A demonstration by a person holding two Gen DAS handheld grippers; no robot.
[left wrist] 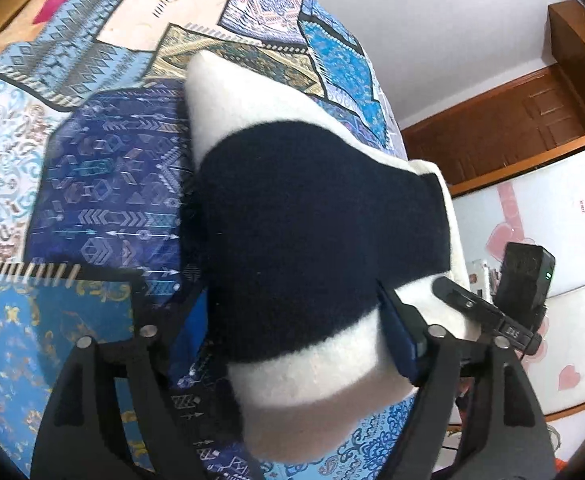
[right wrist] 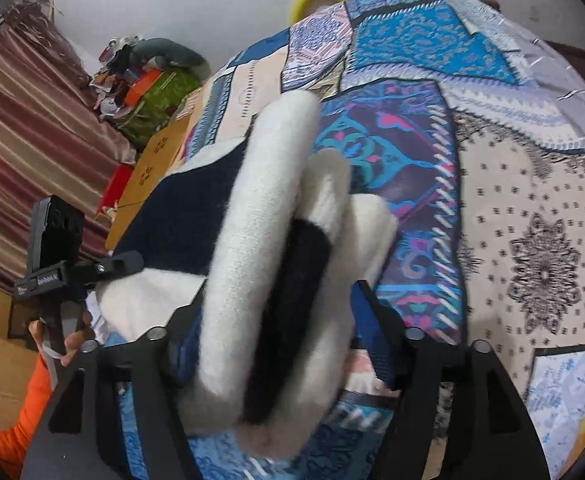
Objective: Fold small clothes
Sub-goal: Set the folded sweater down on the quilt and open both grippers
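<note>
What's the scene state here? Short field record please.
garment: white and navy knit, bunched in thick folds
surface: patchwork bedspread
left claw: knit between the fingers, which stand wide; grip unclear
right claw: knit fold between the fingers; grip unclear
other claw seen: right one at the knit's edge in the left view; left one, with a hand on it, in the right view
person: orange sleeve
background: striped curtain, wooden door
</note>
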